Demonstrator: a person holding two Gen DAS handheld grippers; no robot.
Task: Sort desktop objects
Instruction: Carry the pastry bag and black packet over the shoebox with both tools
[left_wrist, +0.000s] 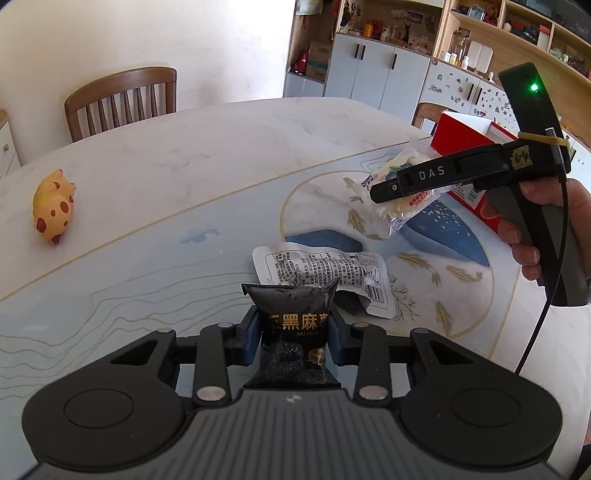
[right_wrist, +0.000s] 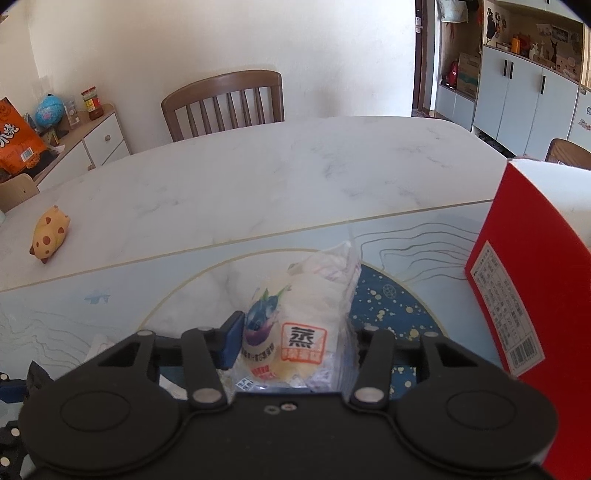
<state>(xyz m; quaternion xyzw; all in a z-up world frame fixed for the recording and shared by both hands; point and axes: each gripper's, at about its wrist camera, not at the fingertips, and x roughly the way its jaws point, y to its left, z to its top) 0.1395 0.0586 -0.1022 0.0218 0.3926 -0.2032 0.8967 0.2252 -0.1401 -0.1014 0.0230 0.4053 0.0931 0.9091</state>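
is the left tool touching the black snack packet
Touching. The left wrist view shows the left tool with its blue pads pressed against both sides of the black snack packet.

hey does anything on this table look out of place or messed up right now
One thing stands out: the spotted yellow pig toy lies tipped on its side on the bare marble table, alone and far from the snack packets. The silver packet on the mat is crumpled. Nothing looks spilled.
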